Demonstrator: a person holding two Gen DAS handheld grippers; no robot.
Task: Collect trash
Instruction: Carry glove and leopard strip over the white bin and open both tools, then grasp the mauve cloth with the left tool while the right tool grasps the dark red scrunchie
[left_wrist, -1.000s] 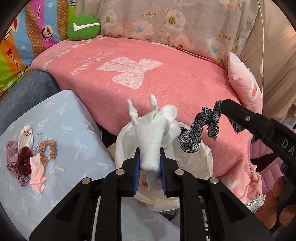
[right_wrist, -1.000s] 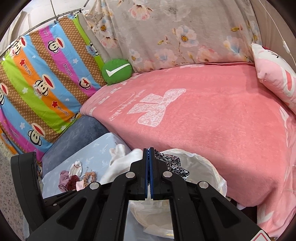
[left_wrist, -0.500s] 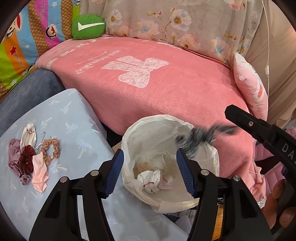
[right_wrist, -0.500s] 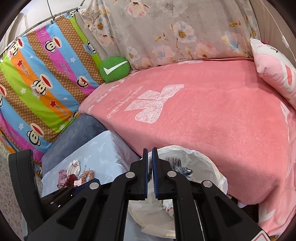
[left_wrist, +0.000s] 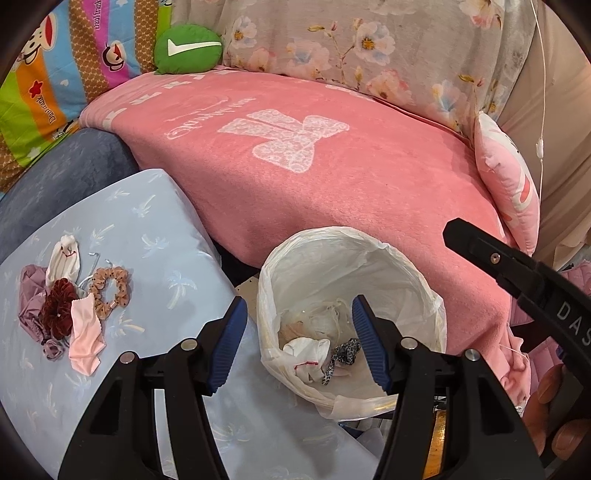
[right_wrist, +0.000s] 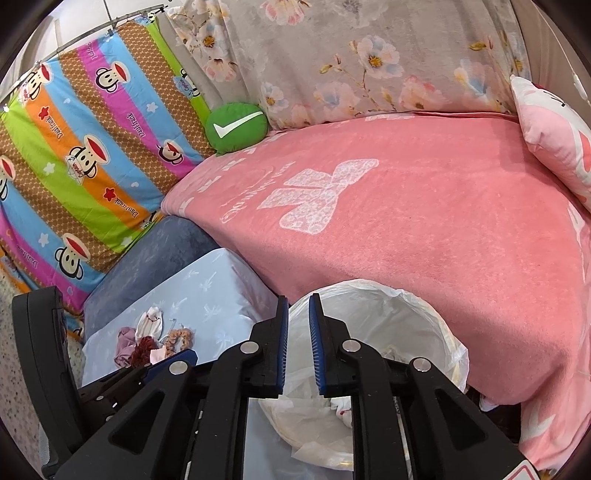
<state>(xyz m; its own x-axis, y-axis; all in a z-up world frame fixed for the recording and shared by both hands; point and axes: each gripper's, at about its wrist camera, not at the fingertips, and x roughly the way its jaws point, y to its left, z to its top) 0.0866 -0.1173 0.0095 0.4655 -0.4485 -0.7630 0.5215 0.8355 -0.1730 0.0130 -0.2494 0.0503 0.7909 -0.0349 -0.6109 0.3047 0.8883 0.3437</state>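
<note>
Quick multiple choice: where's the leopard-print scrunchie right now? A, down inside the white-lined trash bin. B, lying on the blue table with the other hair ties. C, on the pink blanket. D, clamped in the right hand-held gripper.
A: the leopard-print scrunchie lies at the bottom of the trash bin, beside a white cloth, and both hand-held grippers are open and empty.

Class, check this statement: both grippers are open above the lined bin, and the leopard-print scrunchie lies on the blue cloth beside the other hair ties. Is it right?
One detail is wrong. The left wrist view shows the leopard-print scrunchie inside the lined bin, not on the blue cloth. The left gripper and right gripper are indeed open above the bin.
</note>
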